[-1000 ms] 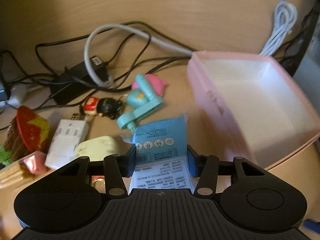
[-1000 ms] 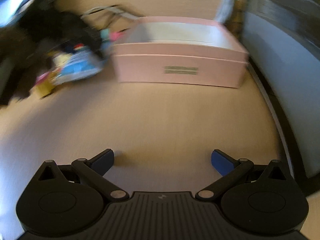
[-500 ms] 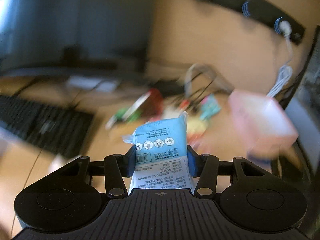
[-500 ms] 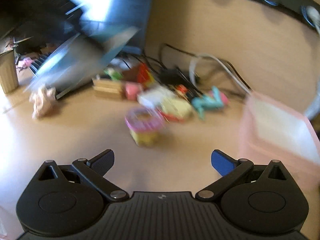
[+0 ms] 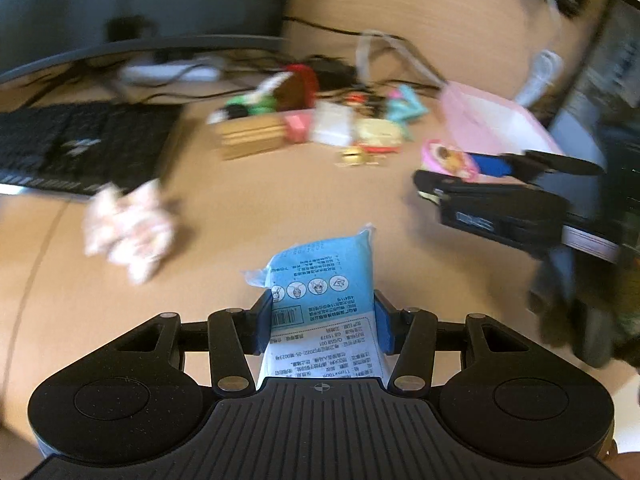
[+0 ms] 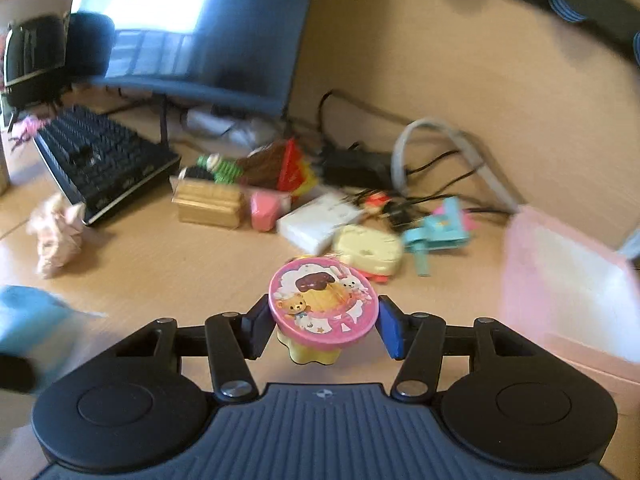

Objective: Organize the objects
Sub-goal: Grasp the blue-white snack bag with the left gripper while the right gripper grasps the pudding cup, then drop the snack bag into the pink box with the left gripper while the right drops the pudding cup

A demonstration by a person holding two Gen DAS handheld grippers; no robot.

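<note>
Item one: our left tongs point(image 5: 323, 322), partly closed, with both blue pads pressed on the sides of a blue tissue packet point(image 5: 324, 280). The packet stands between the pads and juts forward past them, above the counter point(image 5: 248, 208).

Item two: our right tongs point(image 6: 323, 322). Their jaws have just been closing, and a small pudding-shaped pot with a pink picture lid point(image 6: 323, 306) now sits between them. The left pad touches the lid's edge; the right pad lies just beside it, and we cannot tell whether it presses.

Item three: a pink box point(image 6: 568, 276), open at the top, ahead and to the right of our right tongs.

Item four: a loose row of small things ahead of both tongs, all blurred:
- wooden blocks point(image 6: 208, 202)
- a pink eraser-like piece point(image 6: 264, 210)
- a white adapter point(image 6: 318, 222)
- a pale yellow cat-shaped case point(image 6: 370, 250)
- a turquoise toy point(image 6: 438, 234)

Item five: a crumpled pale tissue point(image 5: 128, 228), ahead and left of our left tongs.

Item six: a black keyboard point(image 6: 104, 164) and a monitor point(image 6: 192, 28), far left; tangled cables point(image 6: 424, 168) lie behind the row.
</note>
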